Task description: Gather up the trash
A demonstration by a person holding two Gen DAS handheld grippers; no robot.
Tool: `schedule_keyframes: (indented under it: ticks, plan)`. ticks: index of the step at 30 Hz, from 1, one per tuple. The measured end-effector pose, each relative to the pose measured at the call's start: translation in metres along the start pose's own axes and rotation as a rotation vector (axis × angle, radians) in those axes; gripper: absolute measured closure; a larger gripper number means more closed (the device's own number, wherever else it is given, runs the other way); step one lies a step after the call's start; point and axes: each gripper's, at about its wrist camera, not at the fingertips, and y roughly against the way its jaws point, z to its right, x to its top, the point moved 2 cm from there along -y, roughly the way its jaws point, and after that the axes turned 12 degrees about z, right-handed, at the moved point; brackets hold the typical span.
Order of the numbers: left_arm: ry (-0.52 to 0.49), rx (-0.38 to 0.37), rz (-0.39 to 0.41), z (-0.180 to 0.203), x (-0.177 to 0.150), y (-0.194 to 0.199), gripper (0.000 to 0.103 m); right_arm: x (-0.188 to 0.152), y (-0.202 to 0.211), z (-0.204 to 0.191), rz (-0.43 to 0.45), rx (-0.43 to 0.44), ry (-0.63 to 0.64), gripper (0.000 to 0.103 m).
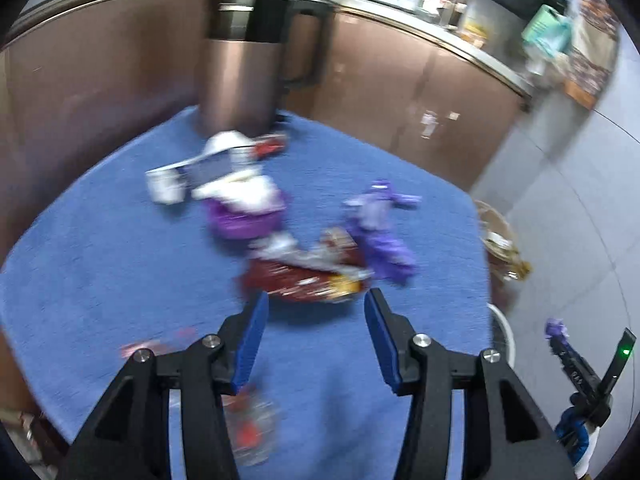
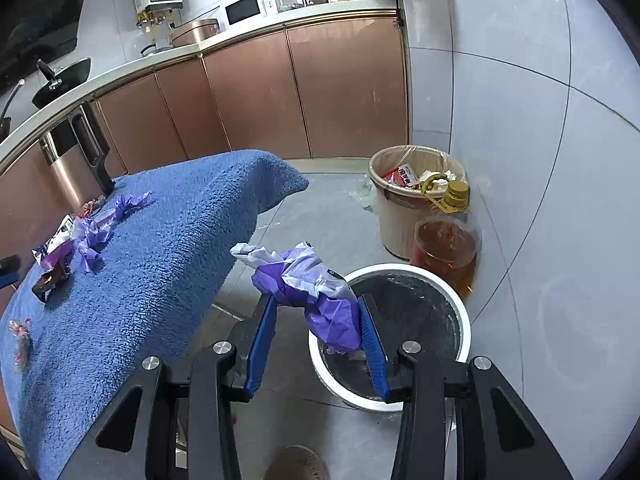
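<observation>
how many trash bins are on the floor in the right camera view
2. A white-rimmed bin sits just beyond the right gripper, which holds a purple wrapper. A beige lined bin stands farther back by the wall. The blue-covered table may hide others.

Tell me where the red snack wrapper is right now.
In the left wrist view, the red snack wrapper lies on the blue towel, just ahead of the open left gripper, with a purple wrapper at its right.

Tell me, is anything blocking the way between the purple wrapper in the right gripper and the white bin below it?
Nothing visible does. The right gripper holds the purple wrapper over the near rim of the white bin, whose mouth is open with no lid. The blue-covered table lies off to the side.
</observation>
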Motion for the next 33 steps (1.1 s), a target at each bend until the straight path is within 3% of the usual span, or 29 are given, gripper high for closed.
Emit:
schedule_keyframes:
  ticks: [4, 13, 14, 15, 16, 20, 25, 29, 33]
  plan:
    - [0.047, 0.081, -0.059, -0.032, -0.026, 0.014, 0.055, -0.002, -0.003, 0.002, -0.005, 0.002, -0.009, 0.064]
    - [-0.008, 0.149, -0.213, -0.014, -0.075, -0.018, 0.057, -0.003, 0.002, 0.003, -0.004, 0.005, -0.006, 0.064]
    - [-0.012, 0.161, -0.213, -0.013, -0.078, -0.021, 0.061, -0.003, 0.004, 0.004, -0.002, 0.001, -0.008, 0.064]
    - [-0.019, 0.168, -0.213, -0.012, -0.080, -0.022, 0.079, -0.003, 0.004, 0.006, -0.002, -0.001, -0.010, 0.064]
    - [-0.032, 0.173, -0.207, -0.011, -0.080, -0.022, 0.089, -0.003, 0.004, 0.007, -0.002, -0.004, -0.013, 0.064]
    - [-0.051, 0.148, -0.158, 0.000, -0.074, -0.014, 0.096, -0.005, 0.002, 0.013, -0.005, -0.014, -0.022, 0.064]
    - [-0.084, -0.010, -0.108, 0.045, -0.056, 0.008, 0.097, -0.008, -0.005, 0.019, -0.014, -0.026, -0.032, 0.064]
    - [-0.174, -0.211, -0.109, 0.117, -0.048, 0.008, 0.097, -0.011, -0.013, 0.037, -0.022, -0.056, -0.060, 0.064]
    - [-0.312, -0.419, -0.160, 0.210, -0.056, -0.013, 0.097, -0.015, -0.027, 0.064, -0.046, -0.107, -0.093, 0.064]
